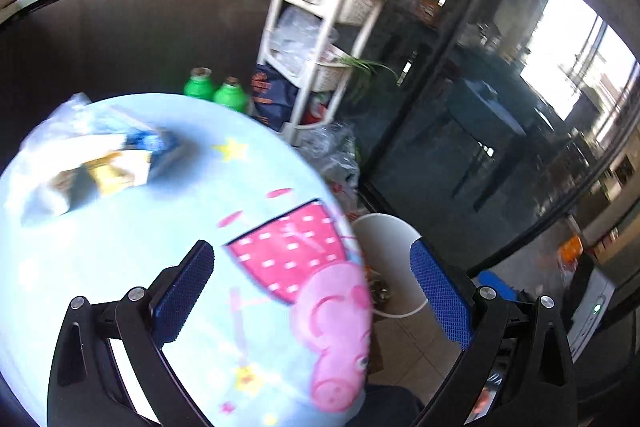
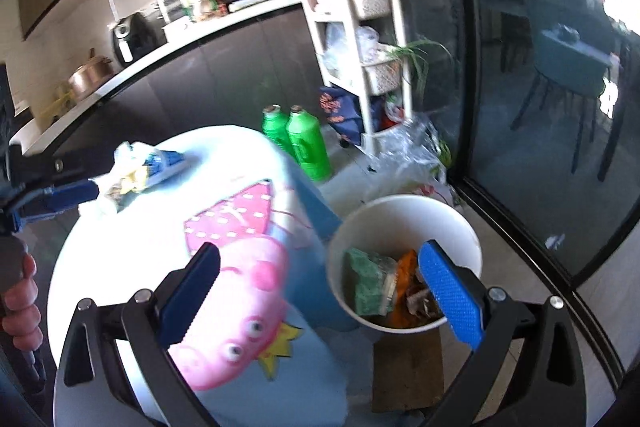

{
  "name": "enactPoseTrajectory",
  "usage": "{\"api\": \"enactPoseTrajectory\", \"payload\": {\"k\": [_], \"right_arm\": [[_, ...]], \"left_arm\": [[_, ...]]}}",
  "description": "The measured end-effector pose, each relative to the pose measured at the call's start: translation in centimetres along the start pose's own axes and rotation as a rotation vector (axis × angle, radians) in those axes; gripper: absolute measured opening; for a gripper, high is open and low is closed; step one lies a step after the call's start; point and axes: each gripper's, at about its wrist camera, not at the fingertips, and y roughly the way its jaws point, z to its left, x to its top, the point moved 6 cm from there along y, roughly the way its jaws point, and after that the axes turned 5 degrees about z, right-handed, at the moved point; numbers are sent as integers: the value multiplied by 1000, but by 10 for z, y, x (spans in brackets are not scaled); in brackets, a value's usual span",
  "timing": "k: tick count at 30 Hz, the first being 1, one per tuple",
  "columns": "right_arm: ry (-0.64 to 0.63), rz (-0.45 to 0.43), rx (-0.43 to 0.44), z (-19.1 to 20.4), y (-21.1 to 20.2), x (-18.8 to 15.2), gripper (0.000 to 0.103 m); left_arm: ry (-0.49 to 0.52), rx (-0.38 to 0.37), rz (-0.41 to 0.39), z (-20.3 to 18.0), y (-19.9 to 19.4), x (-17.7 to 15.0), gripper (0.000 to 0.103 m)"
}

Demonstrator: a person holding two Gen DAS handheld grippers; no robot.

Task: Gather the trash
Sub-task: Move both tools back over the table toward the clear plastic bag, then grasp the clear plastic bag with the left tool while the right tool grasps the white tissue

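Crumpled trash, white, yellow and blue wrappers point(image 1: 92, 163), lies on the far left of a round table with a light-blue Peppa Pig cloth point(image 1: 132, 227). It also shows in the right wrist view point(image 2: 136, 167). A white bin point(image 2: 404, 223) holding green and orange wrappers stands on the floor right of the table; its rim shows in the left wrist view point(image 1: 400, 231). My left gripper point(image 1: 312, 291) is open and empty over the table's right edge. My right gripper point(image 2: 320, 287) is open and empty, between the table edge and the bin.
Two green bottles point(image 2: 300, 143) stand on the floor behind the table. A white shelf rack point(image 2: 360, 27) with bags stands beyond, clear plastic bags point(image 2: 412, 151) at its foot. A dark glass door point(image 2: 540, 107) is on the right. A counter point(image 2: 180, 39) carries appliances.
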Motion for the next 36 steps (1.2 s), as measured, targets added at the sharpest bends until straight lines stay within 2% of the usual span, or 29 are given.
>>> {"api": "enactPoseTrajectory", "payload": {"k": [9, 16, 23, 27, 31, 33, 35, 36], "right_arm": [[-155, 30, 98, 93, 6, 14, 100], [-288, 71, 184, 177, 30, 26, 100], [-335, 120, 209, 230, 64, 34, 100], [-336, 148, 215, 246, 84, 35, 100], [-331, 190, 212, 256, 106, 33, 100], [-332, 203, 219, 261, 115, 33, 100], [-342, 202, 226, 267, 121, 36, 98], [-357, 202, 233, 271, 124, 37, 95]], "left_arm": [[-143, 126, -55, 107, -70, -27, 95], [-238, 208, -72, 204, -100, -28, 95], [-242, 265, -35, 282, -83, -14, 95], [-182, 268, 16, 299, -53, -8, 95], [-108, 301, 34, 307, -28, 2, 94], [-106, 302, 41, 312, -21, 6, 86], [-115, 273, 63, 317, -18, 7, 60], [-130, 248, 70, 320, -20, 7, 55]]}}
